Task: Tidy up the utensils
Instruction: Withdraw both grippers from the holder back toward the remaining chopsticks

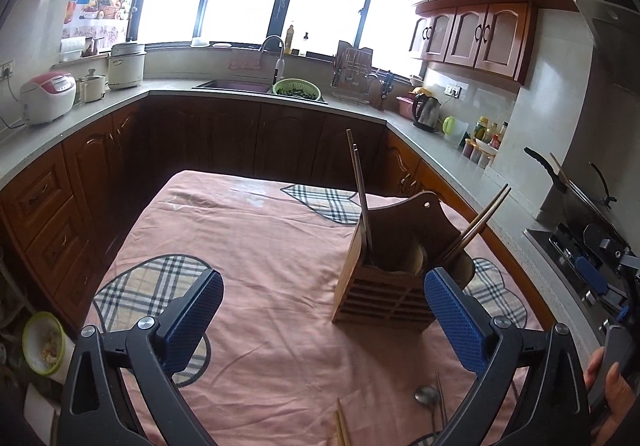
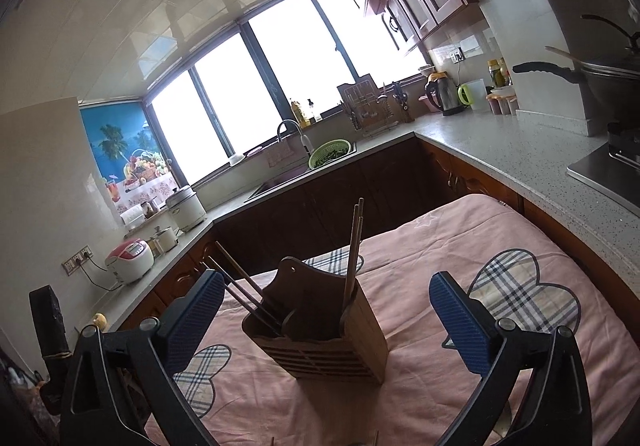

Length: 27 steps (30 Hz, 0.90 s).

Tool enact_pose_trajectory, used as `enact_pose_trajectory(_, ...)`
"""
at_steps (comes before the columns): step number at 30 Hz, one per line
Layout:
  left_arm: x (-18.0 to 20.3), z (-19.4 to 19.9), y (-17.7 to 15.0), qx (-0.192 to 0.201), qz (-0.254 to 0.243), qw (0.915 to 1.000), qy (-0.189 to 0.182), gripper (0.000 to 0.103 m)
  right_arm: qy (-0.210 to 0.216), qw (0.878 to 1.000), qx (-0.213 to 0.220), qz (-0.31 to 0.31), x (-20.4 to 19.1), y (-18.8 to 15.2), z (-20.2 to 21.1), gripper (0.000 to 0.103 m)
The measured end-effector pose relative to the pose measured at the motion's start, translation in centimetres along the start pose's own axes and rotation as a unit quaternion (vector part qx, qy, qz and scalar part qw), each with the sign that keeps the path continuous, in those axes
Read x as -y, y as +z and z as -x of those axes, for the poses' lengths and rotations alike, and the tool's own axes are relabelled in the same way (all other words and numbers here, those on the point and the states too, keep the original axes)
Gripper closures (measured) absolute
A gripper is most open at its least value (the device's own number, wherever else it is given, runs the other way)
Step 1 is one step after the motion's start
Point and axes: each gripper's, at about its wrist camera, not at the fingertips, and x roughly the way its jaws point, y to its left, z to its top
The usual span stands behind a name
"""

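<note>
A wooden utensil holder (image 1: 384,286) stands on the pink cloth table (image 1: 260,246), with dark chopsticks (image 1: 360,189) upright in its left compartment and a brown pair (image 1: 480,221) leaning right. A metal spoon (image 1: 428,398) and loose chopsticks (image 1: 342,426) lie on the cloth near the front edge. My left gripper (image 1: 324,286) is open and empty, just in front of the holder. In the right wrist view the holder (image 2: 332,338) sits between the open fingers of my right gripper (image 2: 326,298), which holds nothing. The right gripper also shows in the left wrist view (image 1: 600,278), to the right.
Kitchen counters wrap around the table: a sink (image 1: 236,85) with a green colander (image 1: 296,89) at the back, rice cookers (image 1: 48,95) on the left, a kettle (image 1: 426,110), and a stove with a pan (image 1: 572,185) on the right. A bowl (image 1: 44,342) sits low at left.
</note>
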Motion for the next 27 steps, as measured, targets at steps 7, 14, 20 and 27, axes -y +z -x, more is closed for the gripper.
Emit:
enact_pose_trajectory(7, -1.1, 3.3, -2.2, -0.02, 0.01, 0.9997, 0.002, 0.001, 0.001, 1.0, -0.018, 0.001, -0.4, -2.3, 2.5, 0.0)
enact_pose_trajectory(14, -2.0, 5.5, -4.2, -0.042, 0.02, 0.9989, 0.007, 0.001, -0.005, 0.999, -0.038, 0.002, -0.3, -4.5, 4.2, 0.0)
enact_pose_trajectory(20, -1.8, 6.4, -5.3, -0.06, 0.018, 0.998, 0.007, 0.001, -0.014, 0.998, -0.055, 0.009, -0.2, -6.4, 4.9, 0.0)
enact_pose_trajectory(27, -1.9, 6.4, -6.4, -0.081, 0.02, 0.9965, 0.01, 0.001, -0.029, 0.996, -0.08, 0.015, 0.3, -8.6, 5.0, 0.0)
